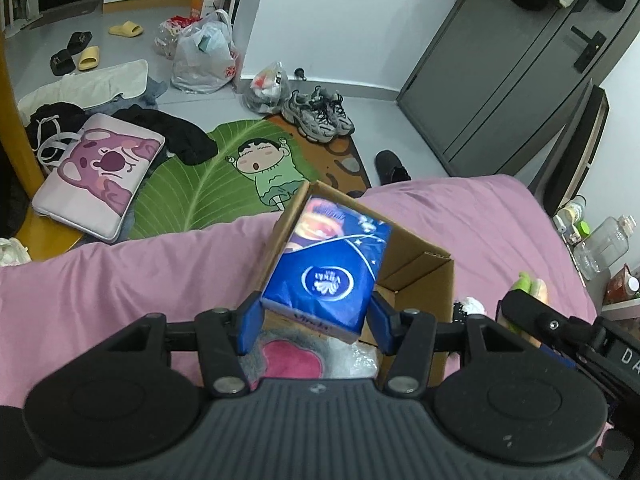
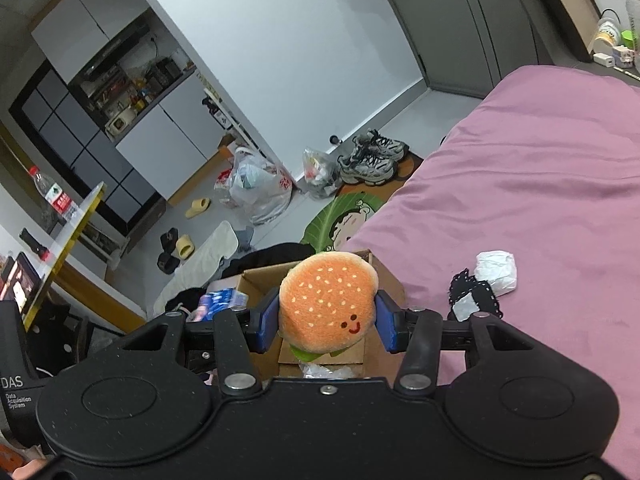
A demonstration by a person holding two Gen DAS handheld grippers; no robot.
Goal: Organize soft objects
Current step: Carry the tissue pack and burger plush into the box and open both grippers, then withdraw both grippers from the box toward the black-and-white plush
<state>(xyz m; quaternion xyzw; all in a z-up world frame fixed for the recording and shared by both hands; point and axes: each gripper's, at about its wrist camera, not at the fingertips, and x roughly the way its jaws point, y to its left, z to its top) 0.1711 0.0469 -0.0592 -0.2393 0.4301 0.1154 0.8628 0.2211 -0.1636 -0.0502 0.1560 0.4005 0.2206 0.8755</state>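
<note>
Left gripper (image 1: 316,322): I see its blue pads clamped on the near end of a blue tissue pack (image 1: 330,264), one pad on each side

Tissue pack: it sticks out toward 12 o'clock, raised over the open cardboard box (image 1: 420,276); the printed logo faces my camera

Cardboard box: stands on the pink bedspread (image 1: 120,288), flaps up; inside, at 6 o'clock under the pack, I make out a grey and pink plush (image 1: 288,356) and some clear plastic wrap (image 1: 360,360)

Right gripper (image 2: 327,322): pads clamped on a burger plush (image 2: 328,304), pressing its sides at 9 and 3 o'clock

Burger plush: orange seeded bun with a small smiling face turned to my camera, green layer showing beneath; held above the same box

Right view, bed: at 3 o'clock of the plush a crumpled white wad (image 2: 496,272) lies touching a black and white fabric piece (image 2: 474,298) on the bedspread

Floor: at 12 o'clock beyond the box, a cartoon leaf mat (image 1: 224,176) with grey sneakers (image 1: 318,114) on its far edge
</note>
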